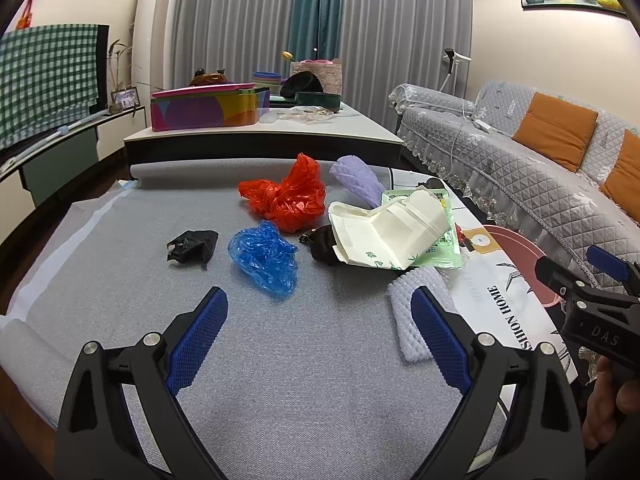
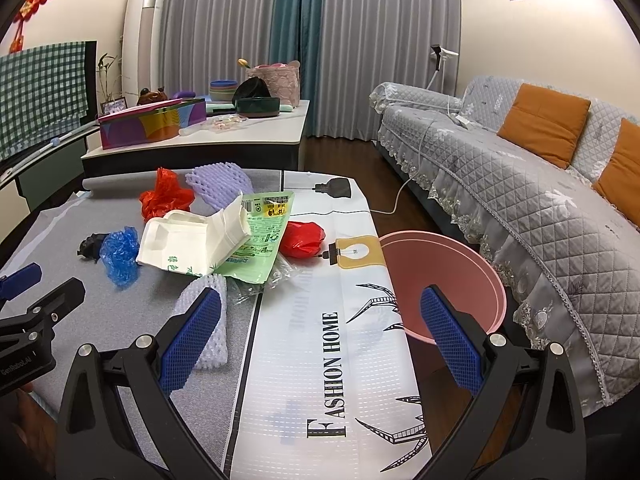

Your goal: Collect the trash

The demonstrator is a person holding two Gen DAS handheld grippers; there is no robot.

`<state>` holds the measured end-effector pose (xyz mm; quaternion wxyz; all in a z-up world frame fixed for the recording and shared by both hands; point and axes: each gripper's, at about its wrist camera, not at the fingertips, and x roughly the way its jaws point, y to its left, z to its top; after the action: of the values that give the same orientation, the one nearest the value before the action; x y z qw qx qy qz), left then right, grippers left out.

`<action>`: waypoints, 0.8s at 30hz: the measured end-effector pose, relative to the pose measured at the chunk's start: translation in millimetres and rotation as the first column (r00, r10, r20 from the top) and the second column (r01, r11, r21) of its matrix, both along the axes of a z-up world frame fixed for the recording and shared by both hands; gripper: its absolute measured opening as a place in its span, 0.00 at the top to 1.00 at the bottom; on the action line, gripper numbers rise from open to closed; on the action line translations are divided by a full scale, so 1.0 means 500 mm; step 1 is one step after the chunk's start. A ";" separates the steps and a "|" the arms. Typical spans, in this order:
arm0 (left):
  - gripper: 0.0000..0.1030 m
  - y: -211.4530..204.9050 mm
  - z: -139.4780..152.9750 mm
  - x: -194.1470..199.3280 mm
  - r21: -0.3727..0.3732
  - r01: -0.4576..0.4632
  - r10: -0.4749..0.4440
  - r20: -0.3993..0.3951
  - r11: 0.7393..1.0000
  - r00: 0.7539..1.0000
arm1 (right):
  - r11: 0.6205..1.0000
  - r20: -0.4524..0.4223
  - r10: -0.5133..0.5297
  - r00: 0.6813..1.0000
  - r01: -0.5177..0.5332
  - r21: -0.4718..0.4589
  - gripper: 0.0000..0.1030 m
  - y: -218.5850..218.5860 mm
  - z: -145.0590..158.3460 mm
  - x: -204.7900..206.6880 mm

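— Grey woven cloth covers most of the surface [image 1: 280, 360] from the left wrist's side, grainy like coarse felt. The left tool [image 1: 320, 320] hangs over it with its blue, cross-hatched pads spread wide, nothing between them.

— And the trash?

— Scattered ahead of it. A crinkled blue plastic bag [image 1: 266, 258] sits nearest, a crumpled black scrap [image 1: 192, 245] to its left, a glossy red plastic bag [image 1: 288, 196] bunched up behind. A flattened white paper carton [image 1: 392, 228] lies on a green printed wrapper [image 1: 448, 246], with a lilac foam net sleeve [image 1: 356, 176] beyond. A white foam net sleeve [image 1: 408, 316], knobbly and tubular, lies just beside the right pad. The right tool's black body pokes in at the right edge.

— Now the right wrist's view?

— Smooth white plastic sheeting printed "FASHION HOME" [image 2: 320, 360] runs under the right tool [image 2: 320, 320], whose ribbed blue pads likewise stand far apart and empty. A round pink basin [image 2: 460, 276] sits off the surface's right edge, partly behind the right pad. The white foam net sleeve [image 2: 200, 300] lies behind the left pad. A second red bag [image 2: 302, 238], shiny and puffed, rests on the sheeting near the green wrapper [image 2: 260, 240]; the carton [image 2: 192, 240] leans folded on top of that wrapper.
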<state>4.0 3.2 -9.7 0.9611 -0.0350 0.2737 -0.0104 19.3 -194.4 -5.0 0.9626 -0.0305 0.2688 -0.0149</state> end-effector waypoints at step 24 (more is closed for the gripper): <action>0.24 -0.002 0.024 0.004 -0.019 0.001 0.000 0.033 1.000 0.999 | 0.993 -0.021 0.088 0.996 -0.086 0.076 0.32 0.025 -0.004 0.006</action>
<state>6.0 2.0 2.4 0.9651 -0.0439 0.2578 -0.0138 22.2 -182.0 -7.1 0.9595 -0.0060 0.2792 0.0377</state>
